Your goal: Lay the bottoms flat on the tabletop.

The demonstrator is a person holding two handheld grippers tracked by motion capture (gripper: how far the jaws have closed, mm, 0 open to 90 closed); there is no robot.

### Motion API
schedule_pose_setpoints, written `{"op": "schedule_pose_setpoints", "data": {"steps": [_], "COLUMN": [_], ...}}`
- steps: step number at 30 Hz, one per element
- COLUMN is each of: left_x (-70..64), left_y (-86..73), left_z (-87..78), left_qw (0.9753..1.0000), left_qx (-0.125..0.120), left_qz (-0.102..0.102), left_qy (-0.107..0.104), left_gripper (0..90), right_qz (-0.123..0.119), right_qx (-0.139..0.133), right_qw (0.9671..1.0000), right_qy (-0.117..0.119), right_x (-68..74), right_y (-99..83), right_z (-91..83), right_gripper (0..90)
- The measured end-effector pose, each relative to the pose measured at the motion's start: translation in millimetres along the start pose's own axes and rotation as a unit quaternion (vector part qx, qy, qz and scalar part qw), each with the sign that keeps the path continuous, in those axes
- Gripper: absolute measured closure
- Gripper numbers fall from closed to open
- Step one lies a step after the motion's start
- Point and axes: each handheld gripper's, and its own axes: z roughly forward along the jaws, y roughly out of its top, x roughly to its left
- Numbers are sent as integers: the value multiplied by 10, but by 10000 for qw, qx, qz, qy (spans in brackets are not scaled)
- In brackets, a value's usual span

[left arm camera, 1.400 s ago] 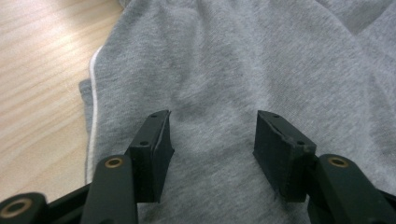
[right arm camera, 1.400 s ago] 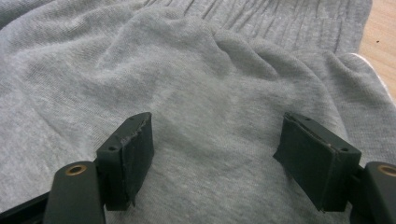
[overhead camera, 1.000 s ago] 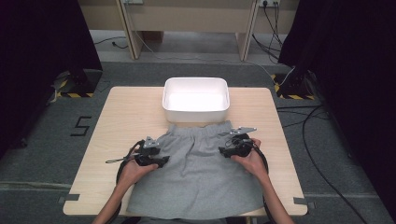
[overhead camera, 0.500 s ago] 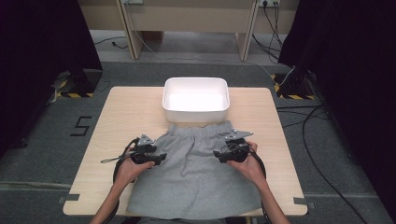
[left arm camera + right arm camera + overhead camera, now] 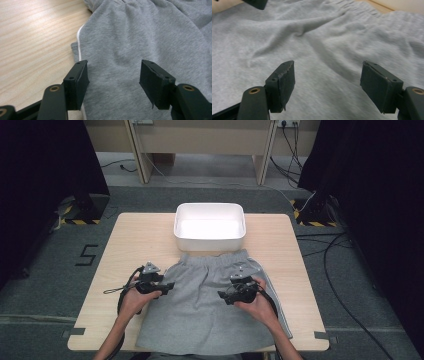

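**Two open tools flank grey shorts below the tub**

Grey shorts (image 5: 212, 305) lie flat on the tabletop (image 5: 135, 245), waistband toward the white tub (image 5: 210, 226). The left tool (image 5: 167, 286) hovers at their side seam, the right tool (image 5: 222, 296) over mid-fabric, both with jaws spread and empty.

Grey shorts (image 5: 210, 305) with white side stripes lie flat, waistband toward the far side.

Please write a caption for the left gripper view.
Open left gripper above grey shorts at their white-piped edge, beside wooden table.
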Motion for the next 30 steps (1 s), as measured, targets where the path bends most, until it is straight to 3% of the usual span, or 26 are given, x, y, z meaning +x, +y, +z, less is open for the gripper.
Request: {"op": "schedule_pose_setpoints", "data": {"steps": [20, 30], "left_x": [42, 64], "left_y": [22, 154], "left_z": [-14, 24], "left_qw": [10000, 9999], "left_qx": [-18, -109], "left_qz": [-30, -69], "left_qy": [55, 57], "left_gripper": [382, 381], "right_qz": [-355, -540], "right_qx": [-63, -71], "right_qw": [9977, 9948], "right_qy": [579, 861], "right_x": [493, 759], "right_y": [69, 104], "right_z": [57, 141], "right_gripper": [284, 284]}}
